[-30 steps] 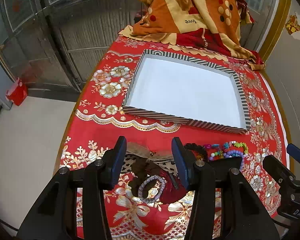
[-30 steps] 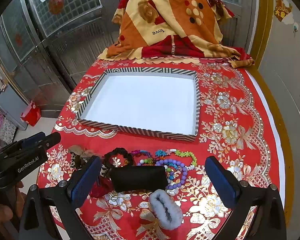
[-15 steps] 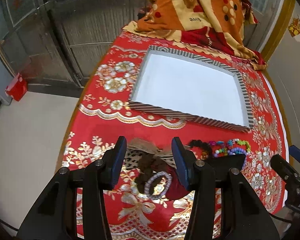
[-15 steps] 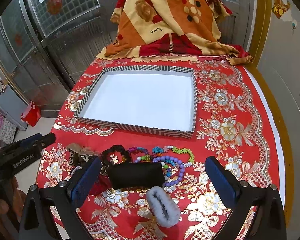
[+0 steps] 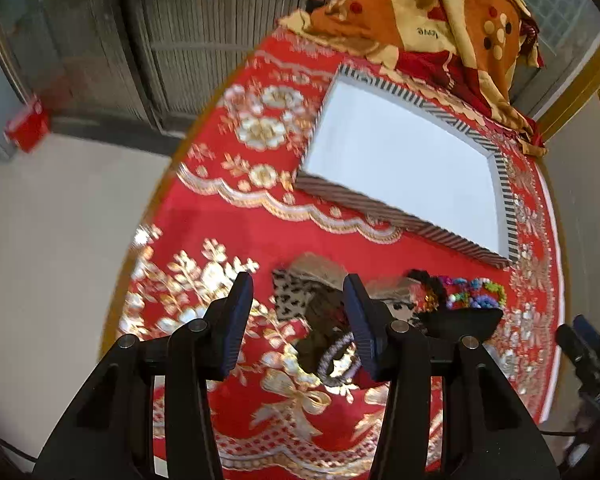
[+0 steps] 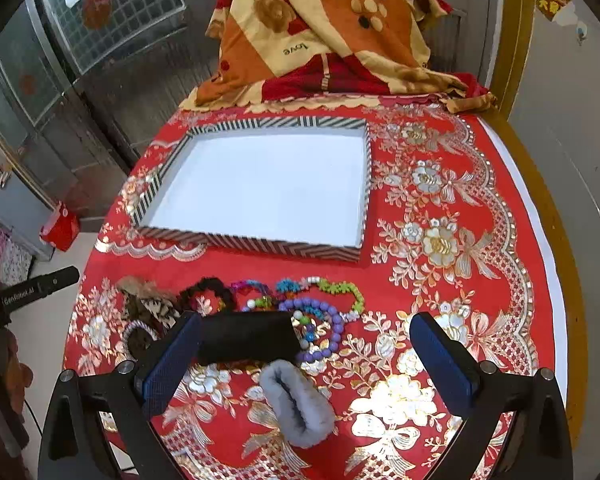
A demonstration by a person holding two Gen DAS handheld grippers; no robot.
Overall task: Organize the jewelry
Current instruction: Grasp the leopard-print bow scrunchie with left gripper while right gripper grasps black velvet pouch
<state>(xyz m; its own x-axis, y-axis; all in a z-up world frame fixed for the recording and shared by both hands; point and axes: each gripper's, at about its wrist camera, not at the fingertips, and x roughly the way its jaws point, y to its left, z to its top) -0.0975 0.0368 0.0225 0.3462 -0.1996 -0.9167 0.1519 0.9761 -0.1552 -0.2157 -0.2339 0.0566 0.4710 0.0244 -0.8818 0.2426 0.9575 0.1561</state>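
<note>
A shallow tray with a black-and-white striped rim and bare white floor (image 6: 362, 184) sits in the middle of the bench, which is covered by a red cloth with gold and silver flowers (image 6: 440, 248). The tray holds nothing, so it is likely the place where the pieces are meant to go, and the sorting seems not yet begun.

The jewelry lies in a loose row on the cloth in front of the tray's near wall: a dark ruffled scrunchie (image 6: 206, 294), a string of purple round beads (image 6: 326, 330), a green chip-bead bracelet (image 6: 346, 292), a black oblong pouch (image 6: 246, 336) and a grey fluffy band (image 6: 298, 406).

The right hand-held gripper (image 6: 306, 360) hovers low with its jaws spread wide; the pouch and the purple beads lie between the fingers, the grey band just beneath them.

The left hand-held gripper (image 5: 298, 320) is parted to a moderate width and holds nothing. Between its fingers lie a leopard-print fabric bow (image 5: 296, 296) and a small pearly bead ring (image 5: 336, 360), which looks like its probable pick, though the view is blurred.
</note>
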